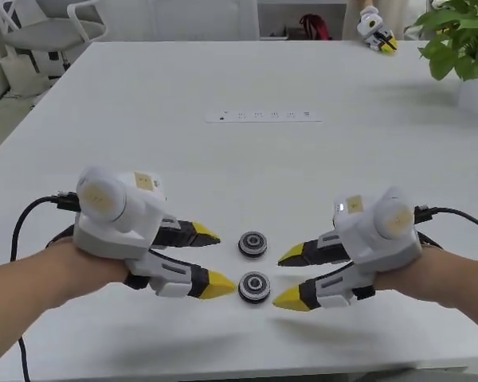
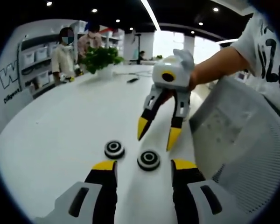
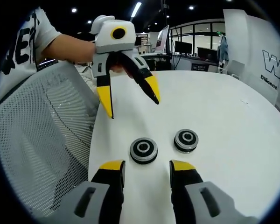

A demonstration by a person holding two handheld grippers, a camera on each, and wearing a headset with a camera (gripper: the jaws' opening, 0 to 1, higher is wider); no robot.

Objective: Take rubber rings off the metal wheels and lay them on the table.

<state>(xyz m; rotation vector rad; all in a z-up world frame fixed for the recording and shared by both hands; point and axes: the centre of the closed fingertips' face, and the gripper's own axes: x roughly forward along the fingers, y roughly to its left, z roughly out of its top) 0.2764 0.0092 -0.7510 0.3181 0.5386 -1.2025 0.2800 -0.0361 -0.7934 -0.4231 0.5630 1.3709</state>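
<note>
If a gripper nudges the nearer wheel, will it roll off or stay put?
The nearer wheel lies flat on the table, so it would likely slide, not roll. Its metal body suggests it is heavy for its size.

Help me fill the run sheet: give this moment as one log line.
phase: pre-grasp | left gripper: open, empty | right gripper: open, empty | near wheel: on table, ring on | far wheel: same

1. The head view looks forward and down from above the near edge of the table [image 1: 303, 72].
2. The left gripper view sits low over the table, facing the right gripper [image 2: 157, 140] close by.
3. The right gripper view faces back at the left gripper [image 3: 132, 107].
4. All three share the two wheels [image 1: 252, 244] between.
</note>
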